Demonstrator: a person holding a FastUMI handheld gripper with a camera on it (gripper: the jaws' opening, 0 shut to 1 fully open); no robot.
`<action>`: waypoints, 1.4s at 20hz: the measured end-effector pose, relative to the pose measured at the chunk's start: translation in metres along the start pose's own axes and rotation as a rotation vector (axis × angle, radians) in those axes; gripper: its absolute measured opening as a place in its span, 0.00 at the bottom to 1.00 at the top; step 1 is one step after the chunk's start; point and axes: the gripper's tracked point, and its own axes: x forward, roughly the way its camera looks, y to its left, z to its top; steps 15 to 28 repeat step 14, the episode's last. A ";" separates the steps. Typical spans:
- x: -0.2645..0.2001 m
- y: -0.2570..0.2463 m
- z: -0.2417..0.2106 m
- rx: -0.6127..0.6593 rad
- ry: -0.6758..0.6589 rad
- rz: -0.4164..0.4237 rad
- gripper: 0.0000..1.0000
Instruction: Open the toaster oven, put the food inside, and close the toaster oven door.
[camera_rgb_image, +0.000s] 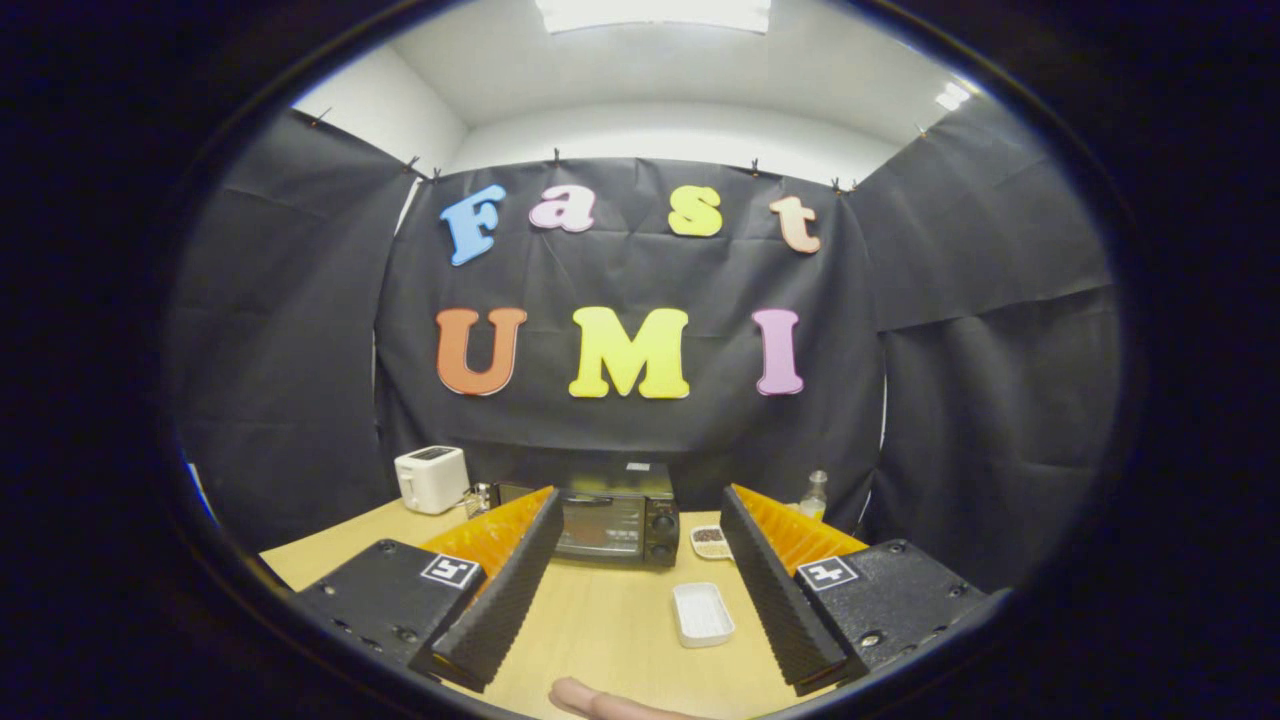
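A: Item one, the gripper (640, 600). Condition?

B: Fingers spread wide, nothing between them but bare tabletop; it grips nothing. Each finger's outer side is cut off by the housing that carries a square marker.

A: Item two, the toaster oven (615, 522).

B: Far end of the wooden table (600, 630), against the booth wall, seen beyond and between the fingers. Door shut. The left finger (510, 590) covers its left edge, so the handle and that side of the glass are only partly visible. Two dark knobs show on its right panel; their markings are too small to read.

A: Item three, the food.

B: A small dish (710, 541) holding something dark and speckled, just right of the oven, touching or nearly touching the right finger (775, 590), which hides its right rim. What the food is cannot be made out.

A: Other entries?

B: An empty white rectangular tray (703, 613), nearer, between the fingers and closer to the right one. A white toaster (432, 479) at far left. Beside it a small glass object (478, 497), half hidden by the left finger, unidentifiable. A clear bottle (815, 495) at far right, its base behind the right finger. A fingertip (590, 700) of a person's hand at the near table edge, mostly cut off.
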 end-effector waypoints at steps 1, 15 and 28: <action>0.000 -0.001 -0.003 0.006 0.012 -0.001 1.00; -0.004 0.003 0.008 -0.006 -0.037 0.021 1.00; -0.004 0.003 0.008 -0.006 -0.037 0.021 1.00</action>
